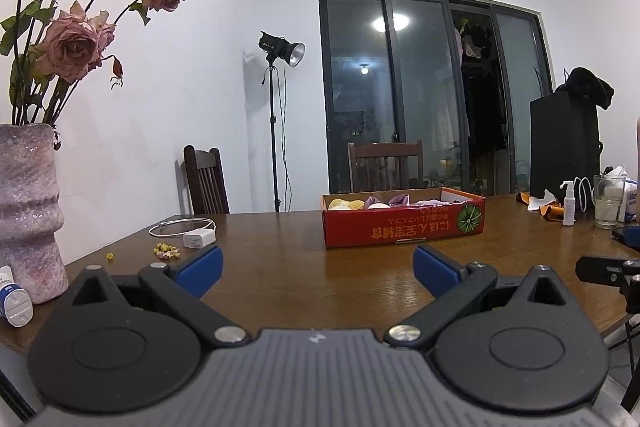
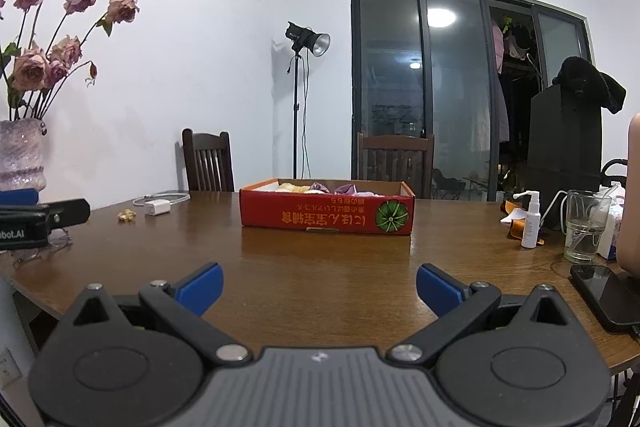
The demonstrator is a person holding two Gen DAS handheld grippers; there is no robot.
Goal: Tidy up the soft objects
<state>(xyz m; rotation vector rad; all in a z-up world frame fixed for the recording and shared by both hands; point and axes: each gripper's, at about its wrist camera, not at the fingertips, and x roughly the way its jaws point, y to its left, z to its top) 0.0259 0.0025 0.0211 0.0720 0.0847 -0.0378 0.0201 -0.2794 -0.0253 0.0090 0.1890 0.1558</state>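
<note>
Left claw (image 1: 318, 273): released, empty — hovers over the desk's (image 1: 280, 267) near edge, facing the box.
Red box (image 1: 404, 225): mid-desk, toward the far edge — soft objects (image 1: 376, 203) gathered inside, likely sorted.
Right claw (image 2: 319, 281): released, empty, likewise poised.

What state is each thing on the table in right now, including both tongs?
left tongs: open, empty, above the table.
right tongs: open, empty, above the table.
red cardboard box: open-topped, soft objects inside.
drinking glass: upright, some clear liquid at the bottom.
spray bottle: upright.
phone: flat, screen dark.
white charger: lying loose, cable coiled.
roses: wilted, in a vase.
</note>
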